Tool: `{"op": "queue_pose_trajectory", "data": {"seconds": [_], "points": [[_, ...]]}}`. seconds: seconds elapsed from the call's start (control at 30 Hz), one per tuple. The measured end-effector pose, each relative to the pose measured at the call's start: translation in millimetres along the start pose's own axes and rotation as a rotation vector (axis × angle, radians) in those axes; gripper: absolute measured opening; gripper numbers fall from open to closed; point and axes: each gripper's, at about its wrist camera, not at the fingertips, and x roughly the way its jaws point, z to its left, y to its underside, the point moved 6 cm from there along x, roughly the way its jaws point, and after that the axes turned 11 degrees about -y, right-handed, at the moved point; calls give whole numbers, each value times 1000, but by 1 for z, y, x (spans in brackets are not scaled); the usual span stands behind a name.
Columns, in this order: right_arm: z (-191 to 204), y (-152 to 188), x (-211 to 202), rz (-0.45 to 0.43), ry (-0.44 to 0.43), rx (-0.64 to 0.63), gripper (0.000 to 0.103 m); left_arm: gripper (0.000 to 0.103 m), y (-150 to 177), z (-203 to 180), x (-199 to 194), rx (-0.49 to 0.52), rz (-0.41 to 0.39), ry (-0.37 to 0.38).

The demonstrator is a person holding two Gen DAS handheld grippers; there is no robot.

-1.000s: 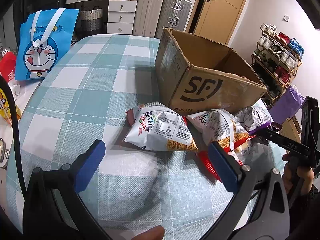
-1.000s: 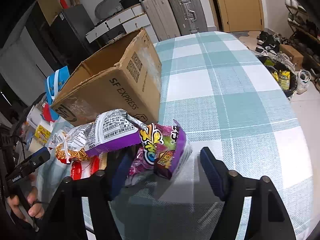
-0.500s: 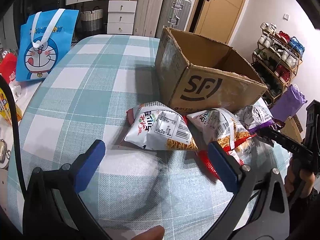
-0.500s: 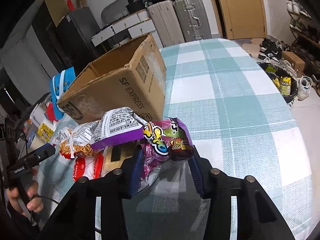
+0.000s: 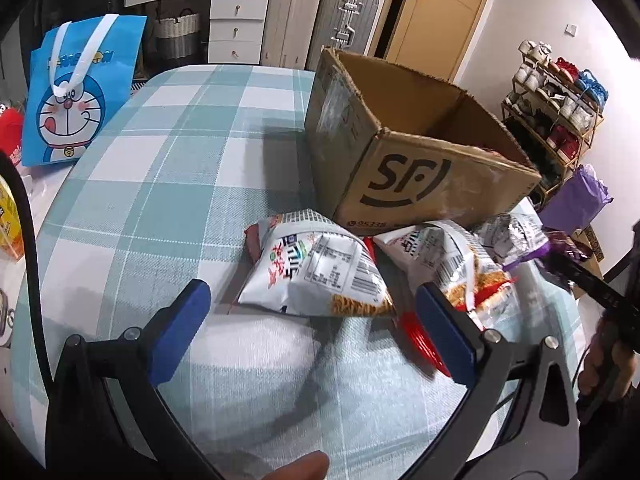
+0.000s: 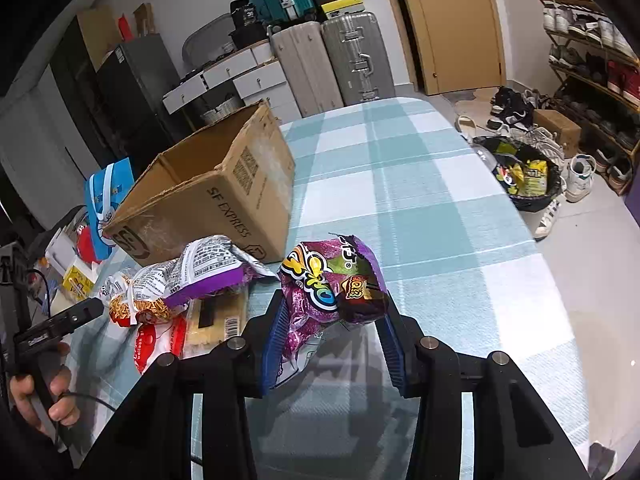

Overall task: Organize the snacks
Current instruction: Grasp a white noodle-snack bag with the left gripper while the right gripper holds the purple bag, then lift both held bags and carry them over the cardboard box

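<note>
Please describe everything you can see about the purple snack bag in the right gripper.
The purple snack bag is a glossy, crinkled foil packet with a yellow and blue cartoon logo and a dark brown corner panel. The right gripper is shut on it: its blue pads press the lower part from both sides, and the top stands above them. It seems lifted off the checked tablecloth, close to the cardboard box. In the left wrist view only a purple edge shows.

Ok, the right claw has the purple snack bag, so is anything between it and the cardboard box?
Nothing visible blocks it. The right claw grips the purple snack bag, and the cardboard box sits up and to the left in the right wrist view, its top open. The white-and-purple bag lies low against the box's near wall.
</note>
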Motion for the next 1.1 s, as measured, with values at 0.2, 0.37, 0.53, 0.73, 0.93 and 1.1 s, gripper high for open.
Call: {"op": "queue_pose_trajectory", "data": {"seconds": [0.2,0.37,0.53,0.73,0.93,1.1], "points": [[-5,-3,-21,-39,27,6,43,102,-7,-5,18,-12,22,7],[-5,-4,-34,-57,24,9,43,102,-11,-7,35,-8,44,-37],[2,-5,-36,-65,10,0,43,88,-9,-9,41,9,58,-43],[10,-7,-30,-63,-5,-9,43,71,-3,-9,36,3,47,-21],[18,-6,-31,-67,-19,-25,43,62,3,-5,25,-11,21,2],[18,-7,-34,-78,-21,-22,43,62,10,3,11,-32,6,9]]}}
